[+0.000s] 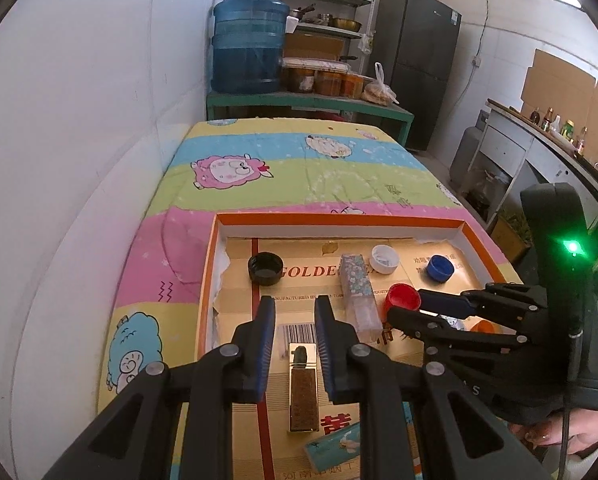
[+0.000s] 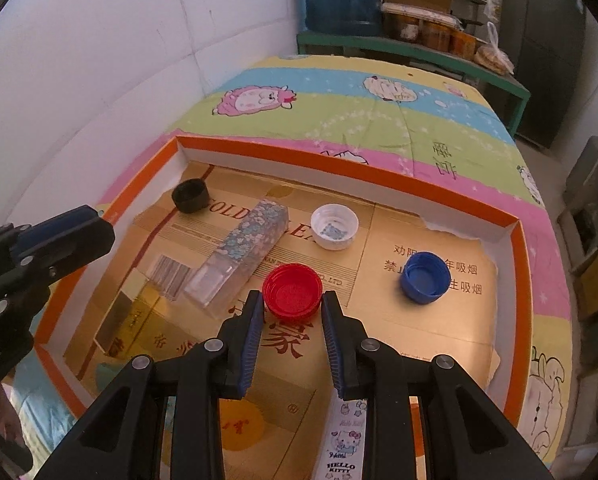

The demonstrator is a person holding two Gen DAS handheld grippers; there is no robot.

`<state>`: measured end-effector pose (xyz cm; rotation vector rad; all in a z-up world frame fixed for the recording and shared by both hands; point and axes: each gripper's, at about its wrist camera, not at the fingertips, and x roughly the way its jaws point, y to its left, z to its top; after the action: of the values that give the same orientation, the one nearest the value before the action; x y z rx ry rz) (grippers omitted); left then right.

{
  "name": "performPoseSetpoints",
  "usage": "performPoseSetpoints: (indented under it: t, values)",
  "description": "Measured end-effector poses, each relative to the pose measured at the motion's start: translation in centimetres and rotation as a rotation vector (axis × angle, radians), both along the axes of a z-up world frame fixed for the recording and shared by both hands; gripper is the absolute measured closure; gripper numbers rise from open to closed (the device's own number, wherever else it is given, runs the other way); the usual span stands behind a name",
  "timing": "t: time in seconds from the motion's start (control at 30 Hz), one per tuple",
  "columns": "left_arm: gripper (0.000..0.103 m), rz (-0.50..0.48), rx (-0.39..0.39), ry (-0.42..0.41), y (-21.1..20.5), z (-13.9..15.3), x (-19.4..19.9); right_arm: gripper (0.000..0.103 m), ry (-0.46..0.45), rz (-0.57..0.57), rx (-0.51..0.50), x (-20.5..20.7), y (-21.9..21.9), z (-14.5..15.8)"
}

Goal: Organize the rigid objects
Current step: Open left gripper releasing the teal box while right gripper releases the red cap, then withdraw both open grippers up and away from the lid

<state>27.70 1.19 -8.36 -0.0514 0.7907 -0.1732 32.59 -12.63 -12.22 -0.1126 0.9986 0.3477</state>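
A shallow orange-rimmed box lies on the patterned cloth. My right gripper is shut on a red bottle cap, pinched at the fingertips, low over the box floor. Drawn close together with nothing between its fingers, my left gripper hovers above a barcode and a gold lighter. Loose in the box are a black cap, a white cap, a blue cap and a floral clear case.
A Hello Kitty lighter lies under the right gripper, a teal lighter near the box's front, and an orange cap behind the right fingers. A white wall runs along the left. A bench with a water jug stands beyond the table.
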Motion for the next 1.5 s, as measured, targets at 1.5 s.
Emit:
performPoseSetpoints:
  t: [1.5]
  values:
    - [0.082, 0.005, -0.041, -0.032, -1.3, 1.9, -5.0, 0.057, -0.157, -0.197, 0.022, -7.9, -2.3, 5.1]
